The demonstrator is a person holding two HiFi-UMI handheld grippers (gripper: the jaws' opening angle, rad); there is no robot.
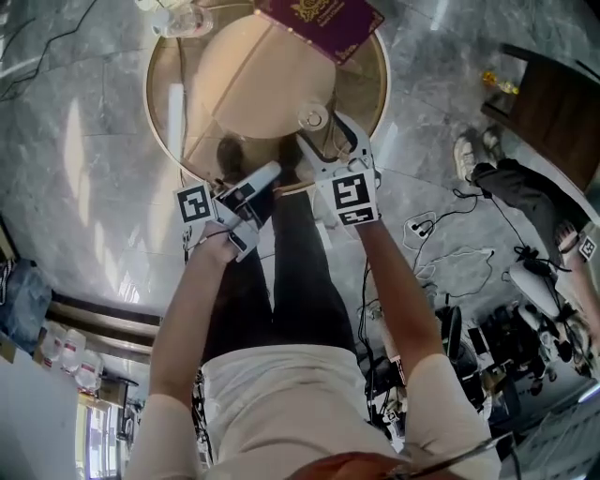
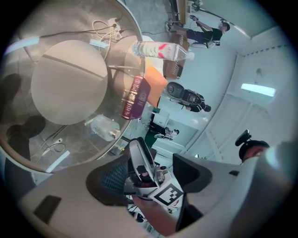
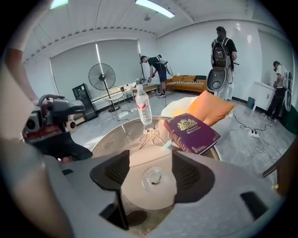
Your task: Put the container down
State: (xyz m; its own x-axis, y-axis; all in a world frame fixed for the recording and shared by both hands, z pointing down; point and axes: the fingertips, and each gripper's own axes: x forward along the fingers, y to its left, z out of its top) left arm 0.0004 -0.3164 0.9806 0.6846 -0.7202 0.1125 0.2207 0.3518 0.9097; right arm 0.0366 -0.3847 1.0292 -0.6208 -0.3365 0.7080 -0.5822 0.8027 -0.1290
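Container upright at table edge | just below right gripper, jaws apart, clear of it | left gripper jaws apart, empty, farther off

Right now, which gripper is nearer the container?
Right. The right gripper has the container between its open jaws; the left gripper is farther back, off to its left.

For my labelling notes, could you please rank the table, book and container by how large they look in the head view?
1. table
2. book, cut off at the top edge
3. container
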